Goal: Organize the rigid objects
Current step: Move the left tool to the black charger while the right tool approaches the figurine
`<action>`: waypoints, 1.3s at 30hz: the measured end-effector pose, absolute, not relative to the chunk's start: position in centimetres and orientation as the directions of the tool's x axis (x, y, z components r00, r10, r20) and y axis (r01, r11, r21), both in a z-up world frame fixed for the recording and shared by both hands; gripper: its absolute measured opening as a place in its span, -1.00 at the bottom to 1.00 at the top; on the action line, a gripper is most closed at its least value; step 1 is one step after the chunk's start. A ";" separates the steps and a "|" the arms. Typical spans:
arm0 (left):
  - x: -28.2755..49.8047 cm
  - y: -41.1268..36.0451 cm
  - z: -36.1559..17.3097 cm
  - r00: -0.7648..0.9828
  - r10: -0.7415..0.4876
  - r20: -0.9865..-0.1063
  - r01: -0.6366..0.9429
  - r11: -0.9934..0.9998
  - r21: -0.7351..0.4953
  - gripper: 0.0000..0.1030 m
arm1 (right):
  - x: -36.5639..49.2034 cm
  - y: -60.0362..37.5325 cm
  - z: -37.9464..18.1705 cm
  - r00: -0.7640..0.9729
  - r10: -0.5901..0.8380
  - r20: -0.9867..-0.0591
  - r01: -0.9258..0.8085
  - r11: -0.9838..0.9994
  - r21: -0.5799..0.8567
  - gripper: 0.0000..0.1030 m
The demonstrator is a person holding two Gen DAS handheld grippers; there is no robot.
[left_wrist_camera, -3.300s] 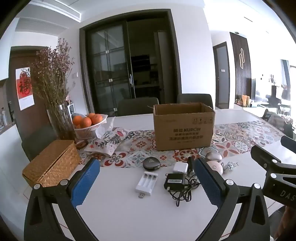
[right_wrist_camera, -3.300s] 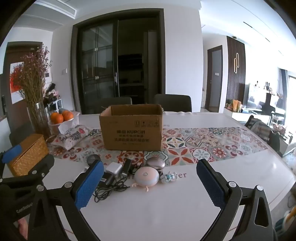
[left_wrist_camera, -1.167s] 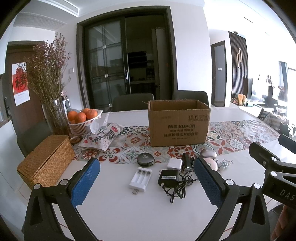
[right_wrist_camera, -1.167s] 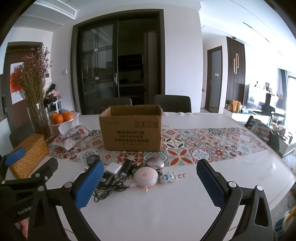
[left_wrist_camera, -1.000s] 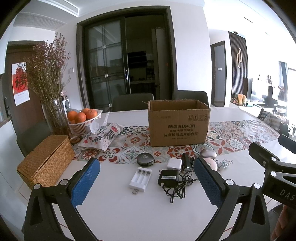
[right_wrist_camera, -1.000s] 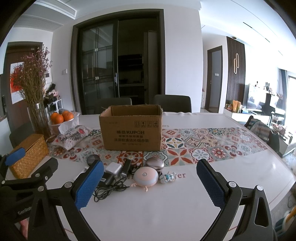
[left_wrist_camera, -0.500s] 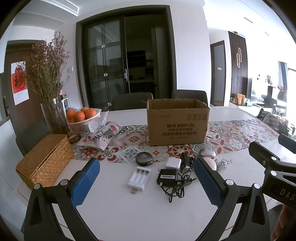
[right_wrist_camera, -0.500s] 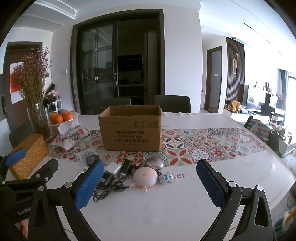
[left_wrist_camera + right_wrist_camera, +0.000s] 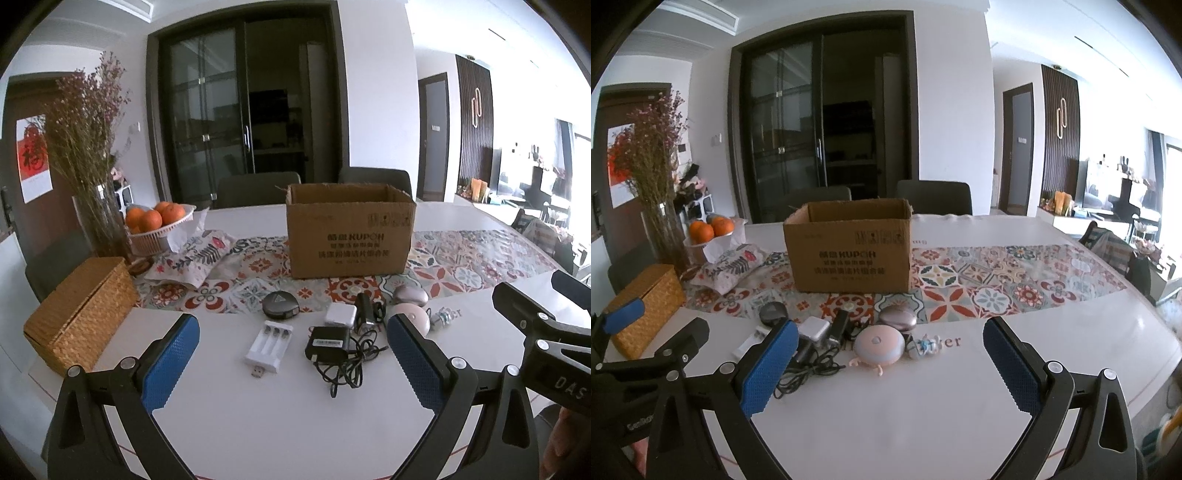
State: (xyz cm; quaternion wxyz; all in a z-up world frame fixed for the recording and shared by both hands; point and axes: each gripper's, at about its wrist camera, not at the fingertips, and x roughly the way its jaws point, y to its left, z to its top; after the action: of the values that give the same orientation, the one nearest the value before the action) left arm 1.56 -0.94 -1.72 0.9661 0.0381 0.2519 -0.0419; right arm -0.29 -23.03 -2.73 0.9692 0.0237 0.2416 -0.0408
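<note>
An open cardboard box (image 9: 349,236) stands on the patterned runner; it also shows in the right wrist view (image 9: 849,251). In front of it lie a white battery charger (image 9: 269,343), a black adapter with cable (image 9: 328,345), a white cube plug (image 9: 340,315), a round black case (image 9: 280,303), a pink round device (image 9: 879,347), a silver mouse-like case (image 9: 897,316) and a small clear piece (image 9: 921,347). My left gripper (image 9: 293,363) is open and empty, short of the charger. My right gripper (image 9: 890,363) is open and empty, short of the pink device.
A wicker box (image 9: 79,314) sits at the table's left edge. A floral pouch (image 9: 192,258), a basket of oranges (image 9: 159,225) and a vase of dried flowers (image 9: 96,177) stand behind it. Chairs (image 9: 932,197) line the far side.
The left gripper has drawn back and risen slightly, so the objects sit a little lower and farther in its view. The right gripper has barely moved. Both stay open.
</note>
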 end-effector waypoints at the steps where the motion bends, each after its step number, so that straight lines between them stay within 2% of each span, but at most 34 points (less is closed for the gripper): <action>1: 1.7 -1.1 -1.9 0.866 -0.064 -0.496 0.103 0.993 0.052 1.00 | -0.1 -23.1 -2.9 0.876 -0.068 -0.478 0.093 0.995 0.028 0.97; 12: 5.1 -3.0 -4.8 0.794 -0.098 -0.600 0.163 0.985 0.054 1.00 | 2.6 -24.9 -6.0 0.813 -0.073 -0.578 0.124 0.991 0.048 0.97; 26: 9.2 -4.6 -7.7 0.777 -0.074 -0.625 0.154 0.985 0.074 1.00 | 7.0 -26.7 -9.3 0.775 -0.107 -0.622 0.158 0.987 0.027 0.97; 39: 12.2 -5.7 -11.3 0.701 -0.046 -0.711 0.167 0.981 0.101 0.94 | 10.8 -27.9 -12.8 0.722 -0.108 -0.683 0.154 0.988 0.005 0.96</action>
State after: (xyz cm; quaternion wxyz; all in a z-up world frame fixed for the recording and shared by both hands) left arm 12.20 -5.73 -11.29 0.9189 0.0791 0.3820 -0.0581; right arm 10.81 -27.88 -12.79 0.9274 0.0308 0.3661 -0.0707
